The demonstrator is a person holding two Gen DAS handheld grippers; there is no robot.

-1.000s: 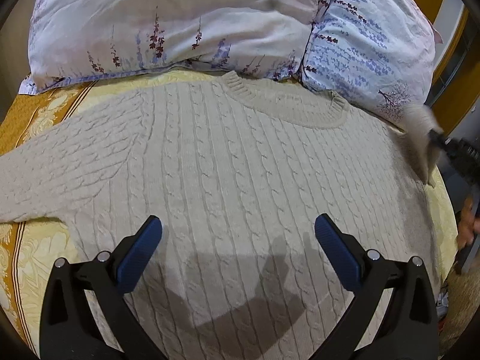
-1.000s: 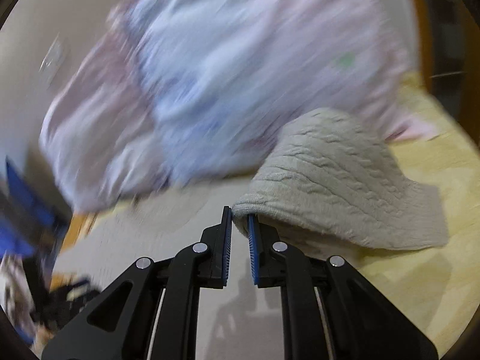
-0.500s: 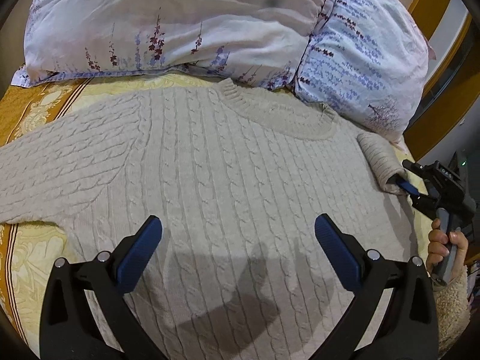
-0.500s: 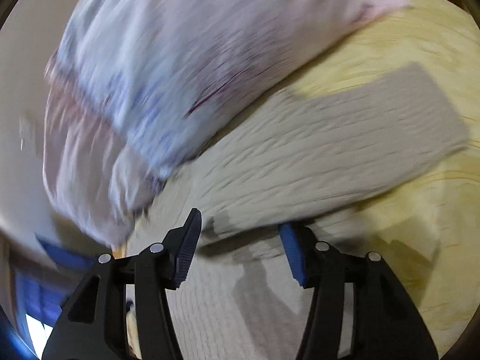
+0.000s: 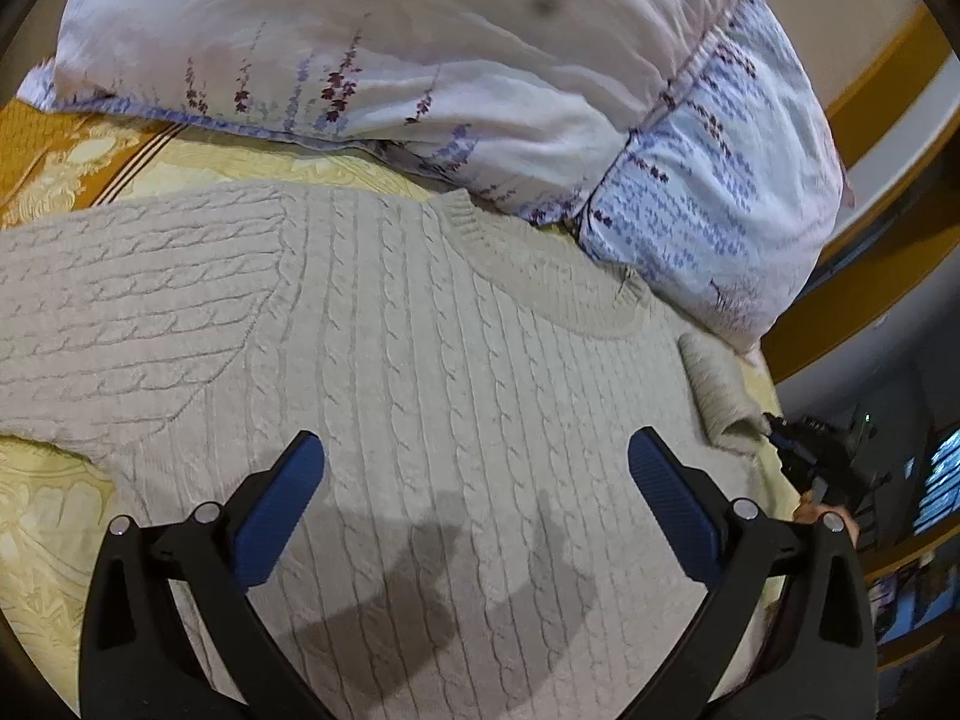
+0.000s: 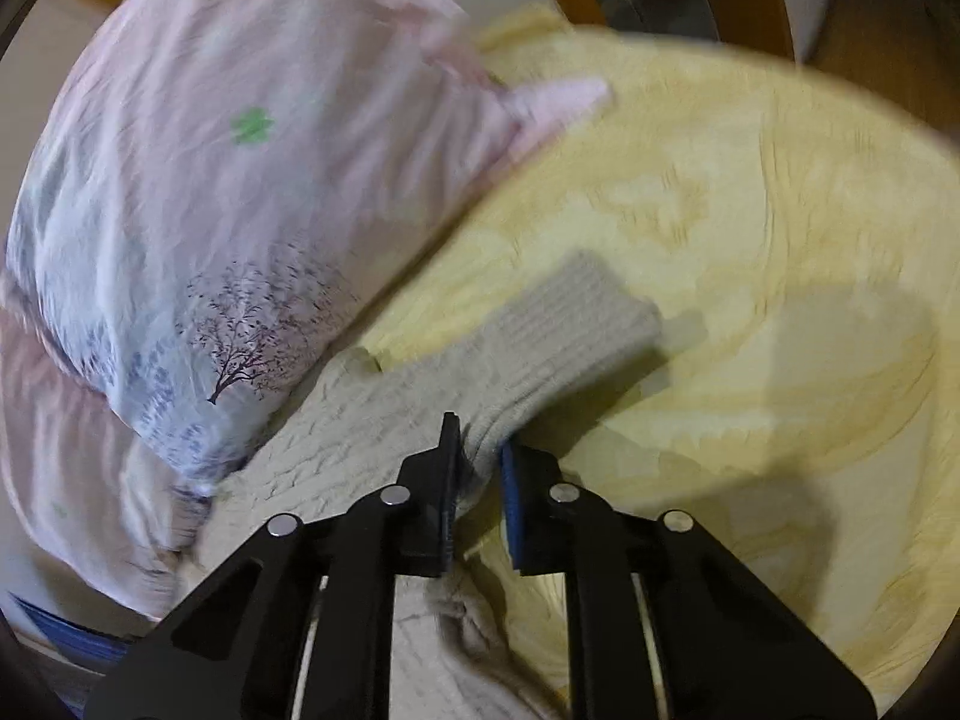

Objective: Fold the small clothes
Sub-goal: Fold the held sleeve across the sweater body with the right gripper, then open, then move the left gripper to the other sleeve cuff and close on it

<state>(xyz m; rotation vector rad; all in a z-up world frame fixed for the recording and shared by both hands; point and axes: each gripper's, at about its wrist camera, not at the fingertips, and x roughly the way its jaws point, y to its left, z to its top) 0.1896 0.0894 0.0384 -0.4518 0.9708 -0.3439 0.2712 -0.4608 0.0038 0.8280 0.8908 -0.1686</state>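
Observation:
A beige cable-knit sweater [image 5: 390, 360] lies flat on the yellow bedspread [image 5: 54, 516], neckline toward the pillows. My left gripper [image 5: 474, 480] is open and hovers over the sweater's lower body, empty. My right gripper [image 6: 480, 450] is shut on the sweater's right sleeve [image 6: 540, 336] a little behind its ribbed cuff, which lies out over the bedspread [image 6: 750, 240]. In the left wrist view the right gripper [image 5: 786, 438] shows at the right bed edge, holding the end of that sleeve [image 5: 717, 396].
Two floral pillows [image 5: 420, 60] lie along the head of the bed, just beyond the sweater's neckline; one also shows in the right wrist view [image 6: 210, 210]. An orange patterned band of bedspread [image 5: 42, 150] lies far left. The bed's right edge and dark room lie beyond [image 5: 900, 480].
The right gripper opened half a second ago and has now closed again on the sleeve near the cuff. The left gripper has shifted slightly, staying open over the sweater.

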